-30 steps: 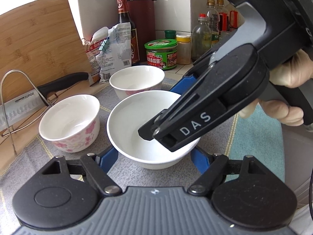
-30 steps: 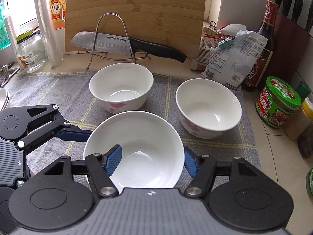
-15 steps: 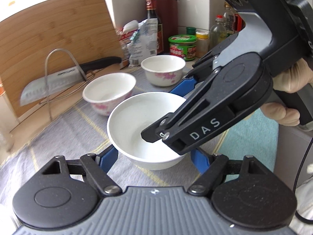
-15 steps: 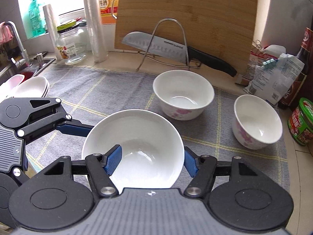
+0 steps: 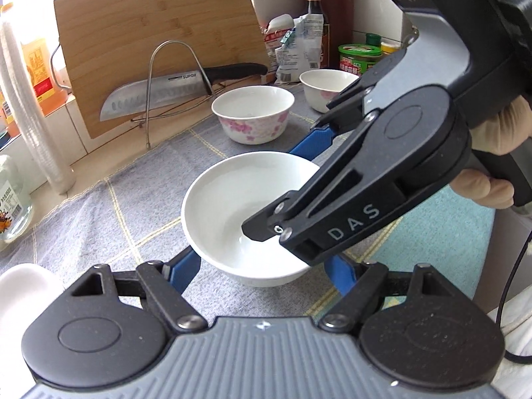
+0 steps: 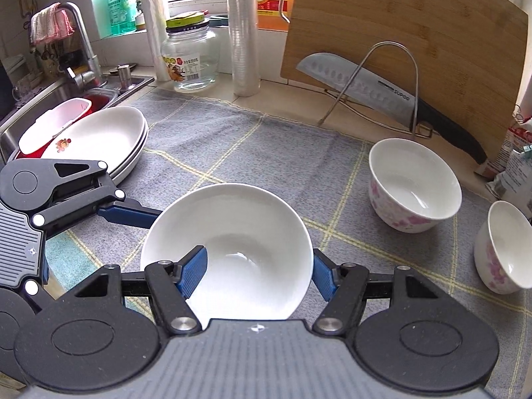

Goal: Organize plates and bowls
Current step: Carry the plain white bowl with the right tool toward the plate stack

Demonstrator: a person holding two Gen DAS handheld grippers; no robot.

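A plain white bowl (image 5: 226,199) (image 6: 232,219) hangs just above the grey mat, gripped from two sides. My left gripper (image 5: 262,262) is shut on its lower part, a blue finger on each side. From the right, my right gripper (image 6: 259,256) clamps the bowl's wall with one finger (image 6: 193,266) inside and the other outside. In the left wrist view the right gripper (image 5: 271,191) crosses over the bowl, a hand on its handle. Two pink-flowered bowls (image 6: 415,183) (image 6: 502,249) stand at the right. Stacked white plates (image 6: 99,136) lie at the mat's left edge.
A knife (image 6: 365,89) rests on a wire rack in front of a leaning bamboo board (image 6: 415,26). A glass jar (image 6: 189,56) and a sleeve of plastic cups (image 6: 244,33) stand at the back. A sink (image 6: 50,99) lies left of the plates. Bottles and packets crowd the far right.
Both grippers have carried the white bowl leftward over the mat, away from the flowered bowls. The plates and sink have come into the right wrist view.
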